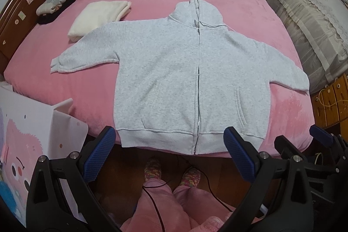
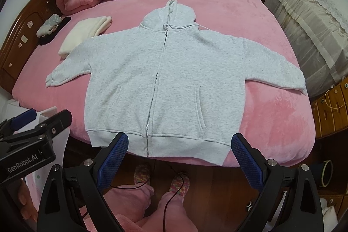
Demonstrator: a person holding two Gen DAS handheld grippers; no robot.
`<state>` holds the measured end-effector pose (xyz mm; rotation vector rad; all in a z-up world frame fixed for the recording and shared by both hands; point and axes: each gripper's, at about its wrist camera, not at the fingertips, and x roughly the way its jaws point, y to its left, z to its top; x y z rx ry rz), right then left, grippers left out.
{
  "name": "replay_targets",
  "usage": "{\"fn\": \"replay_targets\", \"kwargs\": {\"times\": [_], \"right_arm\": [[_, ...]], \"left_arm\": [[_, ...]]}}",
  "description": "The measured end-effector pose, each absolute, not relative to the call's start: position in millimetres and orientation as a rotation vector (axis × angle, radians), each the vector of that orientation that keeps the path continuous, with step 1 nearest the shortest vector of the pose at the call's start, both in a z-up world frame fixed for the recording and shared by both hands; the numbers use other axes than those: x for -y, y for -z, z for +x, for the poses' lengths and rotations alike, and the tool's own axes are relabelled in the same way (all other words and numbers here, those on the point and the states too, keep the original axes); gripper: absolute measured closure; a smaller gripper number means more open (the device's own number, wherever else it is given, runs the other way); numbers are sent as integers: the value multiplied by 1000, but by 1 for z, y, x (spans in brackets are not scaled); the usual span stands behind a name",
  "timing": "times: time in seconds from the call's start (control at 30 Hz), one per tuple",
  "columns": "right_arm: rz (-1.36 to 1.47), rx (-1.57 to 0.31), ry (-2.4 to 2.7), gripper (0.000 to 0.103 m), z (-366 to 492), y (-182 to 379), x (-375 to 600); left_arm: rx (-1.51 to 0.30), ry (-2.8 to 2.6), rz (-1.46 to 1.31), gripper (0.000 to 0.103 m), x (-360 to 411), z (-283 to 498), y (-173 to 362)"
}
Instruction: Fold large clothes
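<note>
I have the grey zip hoodie (image 1: 174, 71) spread flat, front up, on the pink bed (image 1: 239, 1), zipper closed, both sleeves out to the sides and the hood pointing away from me. Its hem hangs just over the near edge of the mattress. I judge it soft, thick fleece: light enough to lift with two pinches, limp, so it will sag and drag unless I hold it at two corners, and not slippery on this plush cover. The ribbed cuffs and the hem band look like the firmest places to bite; the left sleeve cuff (image 1: 55, 64) and right sleeve cuff (image 2: 301, 82) are the natural first holds for folding the sleeves inward.

My left tool (image 1: 169, 153) hovers above the floor just short of the hem, fingers wide apart, holding nothing. My right tool (image 2: 179, 158) sits level beside it, also spread wide and empty, aimed at the hem near the zipper's lower end. Neither touches the cloth
</note>
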<state>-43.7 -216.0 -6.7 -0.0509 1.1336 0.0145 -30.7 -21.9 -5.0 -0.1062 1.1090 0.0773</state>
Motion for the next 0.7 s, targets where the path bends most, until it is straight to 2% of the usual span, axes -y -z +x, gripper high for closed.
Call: {"fn": "replay_targets", "kwargs": {"times": [0.43, 0.7], "right_arm": [[-105, -1129, -65, 6, -41, 10, 236], [-89, -1171, -73, 6, 4, 24, 225]], "left_arm": [[-1092, -134, -177, 4, 34, -36, 13], [-1123, -215, -296, 4, -13, -24, 26]]}}
